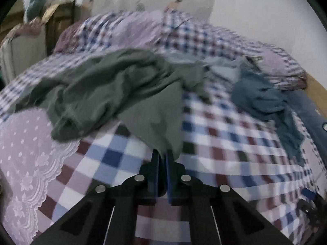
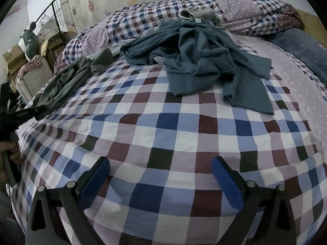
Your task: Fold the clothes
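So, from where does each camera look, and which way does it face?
Left wrist: sits behind the left claw, looking across the checked bedcover; claw shut on the green garment.
Right wrist: sits behind the open right claw, looking over the bed toward the blue garment; the left claw shows at its left edge.
Both share the garments and bedcover.

Two garments lie on the bed. The shirt is heaped on the bed's far middle. The second garment lies to the left of the shirt, near the bed's left edge, apart from it. Behind the shirt, a small cloth bundle sits against the rumpled quilt at the bed's far end. A pillow lies right of the shirt. Boxes stand off the bed's left side.
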`<state>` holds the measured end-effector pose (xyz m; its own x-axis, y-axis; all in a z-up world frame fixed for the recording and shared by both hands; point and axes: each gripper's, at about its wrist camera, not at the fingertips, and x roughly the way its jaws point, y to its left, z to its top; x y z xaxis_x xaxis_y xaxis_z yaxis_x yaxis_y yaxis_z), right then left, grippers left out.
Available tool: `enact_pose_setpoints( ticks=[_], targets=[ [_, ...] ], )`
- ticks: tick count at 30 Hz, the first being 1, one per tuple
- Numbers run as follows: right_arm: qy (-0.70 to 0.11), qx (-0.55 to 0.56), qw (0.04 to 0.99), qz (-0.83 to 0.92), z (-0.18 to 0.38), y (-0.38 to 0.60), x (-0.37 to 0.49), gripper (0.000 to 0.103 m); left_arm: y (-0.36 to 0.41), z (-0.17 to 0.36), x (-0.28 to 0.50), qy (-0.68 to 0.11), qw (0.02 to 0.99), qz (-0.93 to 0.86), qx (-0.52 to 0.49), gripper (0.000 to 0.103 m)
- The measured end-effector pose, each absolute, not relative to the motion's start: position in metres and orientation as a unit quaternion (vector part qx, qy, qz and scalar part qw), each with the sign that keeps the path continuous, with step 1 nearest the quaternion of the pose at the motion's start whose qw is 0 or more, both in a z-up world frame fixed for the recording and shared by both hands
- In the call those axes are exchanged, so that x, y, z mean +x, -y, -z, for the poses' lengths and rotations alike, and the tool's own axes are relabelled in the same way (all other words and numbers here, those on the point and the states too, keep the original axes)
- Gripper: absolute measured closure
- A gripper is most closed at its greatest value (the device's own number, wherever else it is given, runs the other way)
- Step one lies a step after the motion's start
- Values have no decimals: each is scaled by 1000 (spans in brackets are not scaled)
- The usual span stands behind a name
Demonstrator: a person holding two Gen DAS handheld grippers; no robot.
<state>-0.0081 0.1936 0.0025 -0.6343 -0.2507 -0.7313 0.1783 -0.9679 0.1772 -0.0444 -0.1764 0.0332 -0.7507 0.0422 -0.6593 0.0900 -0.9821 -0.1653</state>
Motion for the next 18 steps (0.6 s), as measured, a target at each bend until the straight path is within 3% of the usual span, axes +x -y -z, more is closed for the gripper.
enact_pose_setpoints(
  ticks=[8, 18],
  targets=[
    [88, 400, 132, 903, -9, -206, -8, 5, 75, -60, -15, -26, -140, 942, 303, 101],
    [178, 383, 144, 895, -18, -235, -10, 6, -10, -65, 26, -151, -367, 854, 336, 101]
  ],
)
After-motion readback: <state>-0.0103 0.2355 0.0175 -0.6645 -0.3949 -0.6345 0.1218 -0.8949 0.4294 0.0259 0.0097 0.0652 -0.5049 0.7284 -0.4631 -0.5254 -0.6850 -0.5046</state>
